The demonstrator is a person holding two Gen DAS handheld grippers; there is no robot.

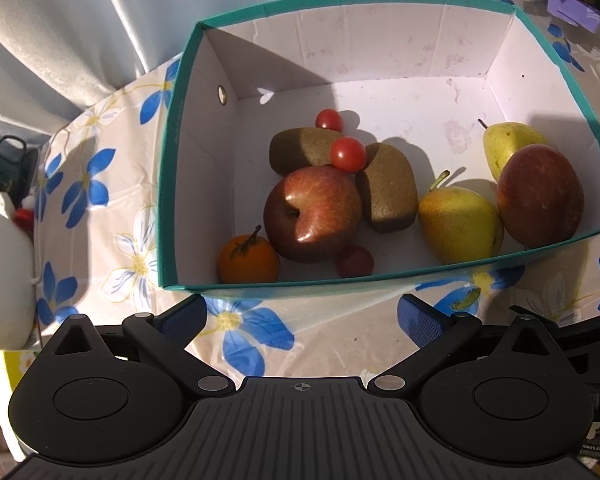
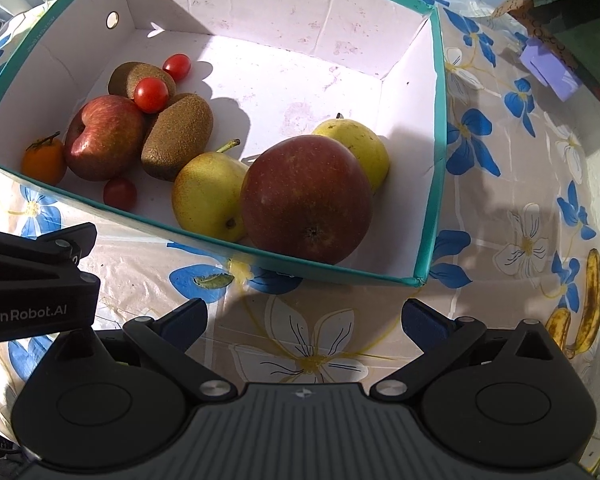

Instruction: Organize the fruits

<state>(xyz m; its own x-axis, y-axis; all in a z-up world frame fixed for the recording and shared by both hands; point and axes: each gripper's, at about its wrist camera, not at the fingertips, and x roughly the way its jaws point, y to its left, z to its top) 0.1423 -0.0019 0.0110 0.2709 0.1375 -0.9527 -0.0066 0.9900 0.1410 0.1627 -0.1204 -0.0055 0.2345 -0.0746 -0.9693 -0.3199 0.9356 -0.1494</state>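
Right wrist view: both tongs, right tongs (image 2: 304, 320) and left tongs (image 1: 302, 318), gape wide and empty over the worktop (image 2: 340, 320). Box (image 2: 438, 152) holds the fruit; the apple (image 2: 306, 206) at 12 o'clock looks firm, heavy, smooth, best gripped across its widest part.

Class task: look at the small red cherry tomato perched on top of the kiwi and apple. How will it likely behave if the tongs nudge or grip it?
The small red cherry tomato is round and perched between the brown fuzzy kiwi and red apple, so a nudge would probably roll it off. Its glossy skin looks slippery. It probably bruises or splits under a hard squeeze.
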